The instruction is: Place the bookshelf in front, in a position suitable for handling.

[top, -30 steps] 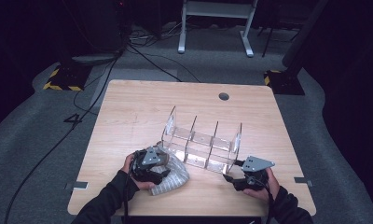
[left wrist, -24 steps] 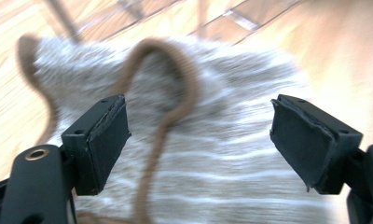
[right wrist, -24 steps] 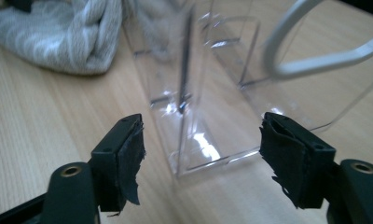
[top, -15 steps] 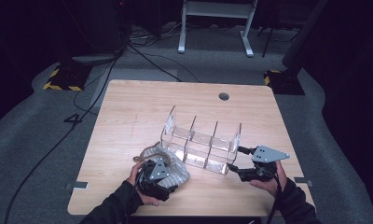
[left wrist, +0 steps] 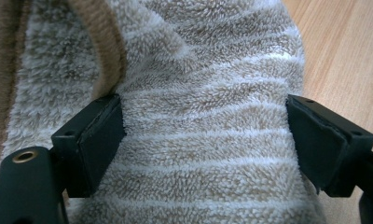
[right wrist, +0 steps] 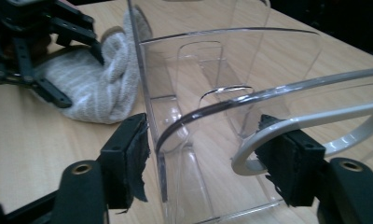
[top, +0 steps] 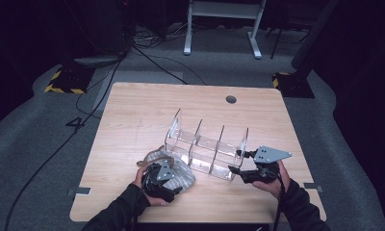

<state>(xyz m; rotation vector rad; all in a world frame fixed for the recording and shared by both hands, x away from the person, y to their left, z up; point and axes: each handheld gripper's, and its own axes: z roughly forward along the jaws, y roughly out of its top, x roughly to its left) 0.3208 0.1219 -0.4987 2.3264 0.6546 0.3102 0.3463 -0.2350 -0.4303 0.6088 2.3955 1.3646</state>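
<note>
So we've got the left gripper (top: pixel 167 177) down on the fuzzy striped towel (left wrist: pixel 198 140), which sits bunched on the wooden table (top: pixel 133 120) just beside the near left corner of the clear acrylic organizer (top: pixel 207 149). Its jaws have just been opening and stand wide, the towel between them, pads at its sides, not squeezing as far as we can tell. Our right gripper (right wrist: pixel 208 158) straddles the organizer's end wall; its jaws have just been closing, with a gap visible at the left pad.

Wooden desk (top: pixel 133 115) with a round cable hole (top: pixel 231 99), grey carpet floor (top: pixel 36 159), black cables (top: pixel 147 60), white metal frame (top: pixel 224 21), yellow-black hazard tape (top: pixel 63 89)
</note>
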